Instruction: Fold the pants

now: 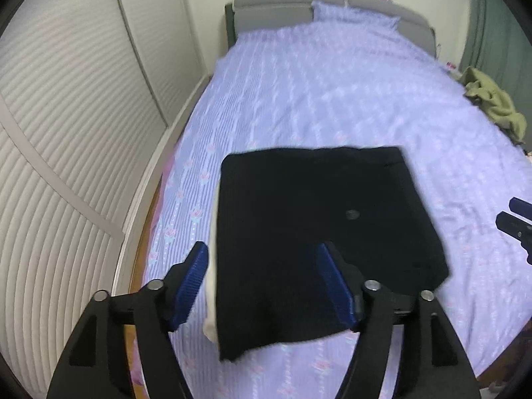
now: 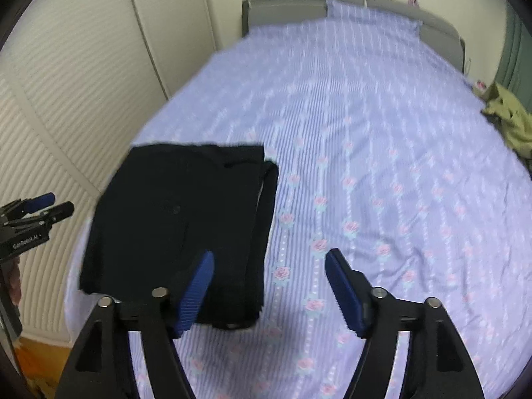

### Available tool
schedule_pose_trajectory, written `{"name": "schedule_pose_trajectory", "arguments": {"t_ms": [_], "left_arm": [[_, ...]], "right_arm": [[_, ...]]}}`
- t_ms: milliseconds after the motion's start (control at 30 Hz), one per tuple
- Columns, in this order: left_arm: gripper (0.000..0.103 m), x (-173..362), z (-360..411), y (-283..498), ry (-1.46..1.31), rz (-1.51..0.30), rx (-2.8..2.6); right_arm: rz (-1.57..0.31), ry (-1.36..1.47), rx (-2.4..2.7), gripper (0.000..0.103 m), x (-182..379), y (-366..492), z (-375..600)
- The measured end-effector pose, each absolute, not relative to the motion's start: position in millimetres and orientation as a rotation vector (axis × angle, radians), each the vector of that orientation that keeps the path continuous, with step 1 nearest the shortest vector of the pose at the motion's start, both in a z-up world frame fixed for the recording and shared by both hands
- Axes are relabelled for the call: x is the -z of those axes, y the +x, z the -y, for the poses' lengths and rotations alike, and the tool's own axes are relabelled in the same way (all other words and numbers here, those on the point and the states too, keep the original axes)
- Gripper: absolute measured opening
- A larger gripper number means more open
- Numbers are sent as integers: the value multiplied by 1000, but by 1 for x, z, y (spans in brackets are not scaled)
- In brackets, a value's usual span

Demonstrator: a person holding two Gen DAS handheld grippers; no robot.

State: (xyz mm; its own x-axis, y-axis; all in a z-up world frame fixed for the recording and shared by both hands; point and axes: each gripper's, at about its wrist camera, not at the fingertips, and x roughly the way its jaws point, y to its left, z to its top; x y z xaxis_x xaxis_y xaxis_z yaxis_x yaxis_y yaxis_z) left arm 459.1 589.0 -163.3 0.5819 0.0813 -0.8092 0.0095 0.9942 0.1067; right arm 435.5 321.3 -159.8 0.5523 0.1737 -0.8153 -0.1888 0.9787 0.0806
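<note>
The black pants (image 1: 309,226) lie folded into a flat, roughly square stack on the purple flowered bed sheet (image 1: 332,93); they also show in the right wrist view (image 2: 186,219) at the left. My left gripper (image 1: 262,266) is open and empty, hovering over the near left part of the stack. My right gripper (image 2: 269,272) is open and empty, over the stack's near right edge and the bare sheet (image 2: 382,166). Each gripper shows at the edge of the other's view: the right one (image 1: 513,219) and the left one (image 2: 50,204).
An olive green garment (image 1: 492,103) lies crumpled at the bed's far right edge, also in the right wrist view (image 2: 512,123). A pillow (image 1: 352,16) and grey headboard (image 1: 276,6) are at the far end. White slatted wardrobe doors (image 1: 66,133) stand left of the bed.
</note>
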Motion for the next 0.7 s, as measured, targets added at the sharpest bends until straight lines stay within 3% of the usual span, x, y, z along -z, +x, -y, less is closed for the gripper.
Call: {"name": "schedule_pose_trajectory", "arguments": {"t_ms": [133, 400, 700], "left_arm": [[85, 126, -556, 425, 111, -878, -45], [101, 58, -471, 362, 118, -770, 5], [103, 17, -362, 285, 98, -682, 19]], "right_arm": [[-899, -14, -217, 84, 123, 406, -297], [-827, 51, -181, 88, 66, 349, -229], [-746, 36, -169, 91, 27, 273, -139]]}}
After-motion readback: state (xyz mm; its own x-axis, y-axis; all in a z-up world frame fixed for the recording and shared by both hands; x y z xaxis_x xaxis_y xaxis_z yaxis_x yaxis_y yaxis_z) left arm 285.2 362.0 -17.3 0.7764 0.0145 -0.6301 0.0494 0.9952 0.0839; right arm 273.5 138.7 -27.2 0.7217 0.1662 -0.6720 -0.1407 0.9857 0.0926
